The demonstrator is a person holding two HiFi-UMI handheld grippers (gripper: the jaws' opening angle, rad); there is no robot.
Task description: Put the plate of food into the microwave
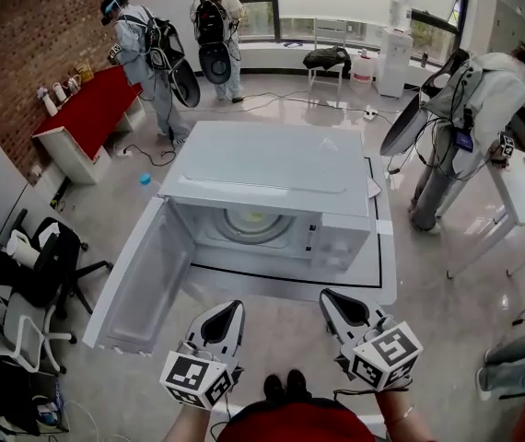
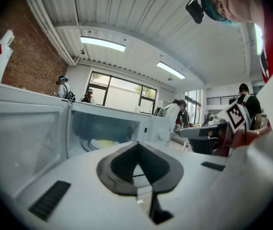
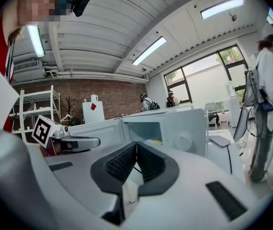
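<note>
A white tabletop (image 1: pixel 290 313) is carrying a white microwave (image 1: pixel 262 166) in a busy workroom, where three other people are standing at the far side, well apart from it. The microwave's door (image 1: pixel 138 279) is hanging wide open, swinging out to the left and toward the near edge, and is leaving the cavity fully exposed.

Near the bottom of the scene, the person is holding the left hand-held gripper (image 1: pixel 234 308) and the right hand-held gripper (image 1: pixel 329 298) side by side, both pointing toward the microwave and sitting apart from it. Each one is showing its jaws pressed together with nothing between them.

The plate of food (image 1: pixel 255 221) is resting inside the cavity, on the turntable and toward the far wall, with pale yellow food showing on it. No gripper is touching it.

Judging by how things are lying, the placing step is looking finished and the hands are standing free. If anything is remaining, it is likely the door. That move is calling for the left hand-held gripper to reach out to the door's far-left edge and push it round to the right until it is meeting the microwave's front, while keeping clear of the plate.
</note>
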